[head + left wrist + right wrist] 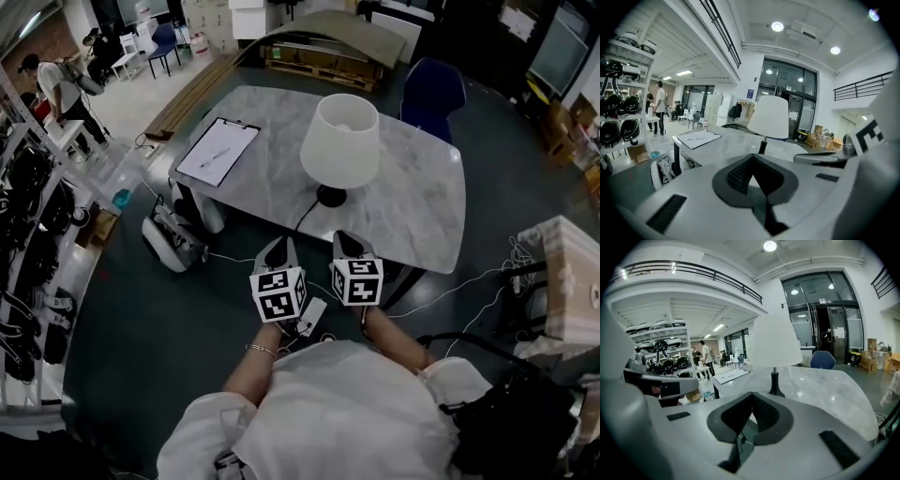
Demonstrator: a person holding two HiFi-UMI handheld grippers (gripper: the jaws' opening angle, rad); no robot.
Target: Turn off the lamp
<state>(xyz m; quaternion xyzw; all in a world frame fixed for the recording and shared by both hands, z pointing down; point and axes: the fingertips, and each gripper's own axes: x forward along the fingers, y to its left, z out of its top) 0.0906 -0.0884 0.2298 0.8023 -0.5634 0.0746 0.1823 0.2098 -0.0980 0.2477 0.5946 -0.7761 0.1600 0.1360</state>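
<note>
Approach step, by my read: the lamp (pixel 339 141) stands mid-frame on the surface (pixel 422 197). Left hand-held gripper (pixel 276 247) and right hand-held gripper (pixel 348 241) sit lower centre, jaws together, empty. Next comes finding the switch, perhaps along the cord (pixel 305 217).

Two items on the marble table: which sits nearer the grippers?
The white-shaded lamp, standing straight ahead of them. The clipboard lies flat, farther off toward the left corner.

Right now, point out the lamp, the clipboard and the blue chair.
lamp (pixel 339 141), head view, middle of its white shade.
clipboard (pixel 217 152), head view, middle of the sheet on it.
blue chair (pixel 433 92), head view, its backrest.
</note>
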